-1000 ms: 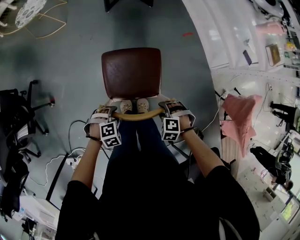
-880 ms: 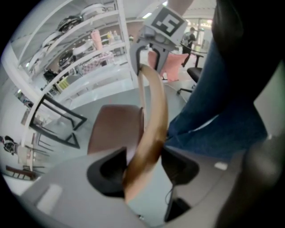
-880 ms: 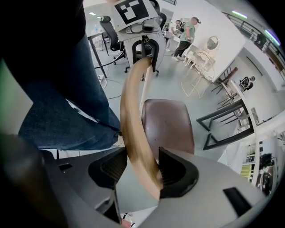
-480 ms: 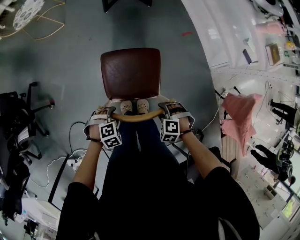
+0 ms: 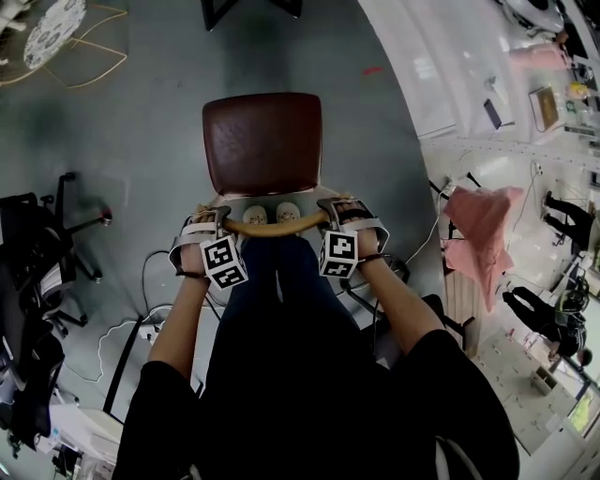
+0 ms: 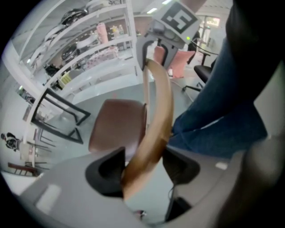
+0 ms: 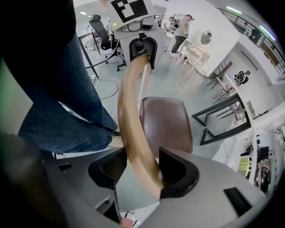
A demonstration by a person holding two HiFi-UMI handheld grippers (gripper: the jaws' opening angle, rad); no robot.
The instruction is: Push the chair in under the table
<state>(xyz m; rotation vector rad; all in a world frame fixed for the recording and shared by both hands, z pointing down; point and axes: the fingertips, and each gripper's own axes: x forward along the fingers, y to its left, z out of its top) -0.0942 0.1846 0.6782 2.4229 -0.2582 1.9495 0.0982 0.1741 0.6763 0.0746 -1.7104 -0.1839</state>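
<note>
The chair has a brown seat (image 5: 263, 141) and a curved wooden backrest rail (image 5: 274, 226), and stands on the grey floor just ahead of the person's shoes. My left gripper (image 5: 214, 223) is shut on the rail's left end. My right gripper (image 5: 333, 214) is shut on its right end. In the left gripper view the rail (image 6: 156, 116) runs up from between the pads, with the seat (image 6: 116, 124) to its left. The right gripper view shows the rail (image 7: 133, 124) clamped between the pads beside the seat (image 7: 165, 122). A dark table frame (image 5: 251, 9) lies beyond the chair.
Black office chairs (image 5: 47, 253) and floor cables (image 5: 141, 319) are at the left. White shelving (image 5: 441, 75) curves along the right, with a pink cloth (image 5: 478, 234) near it. A wire chair (image 5: 56, 28) stands far left. Two people (image 7: 180, 26) stand far off.
Both grippers and the chair have shifted a little forward. More of the dark table frame shows at the top edge. The grips on the rail look the same.
</note>
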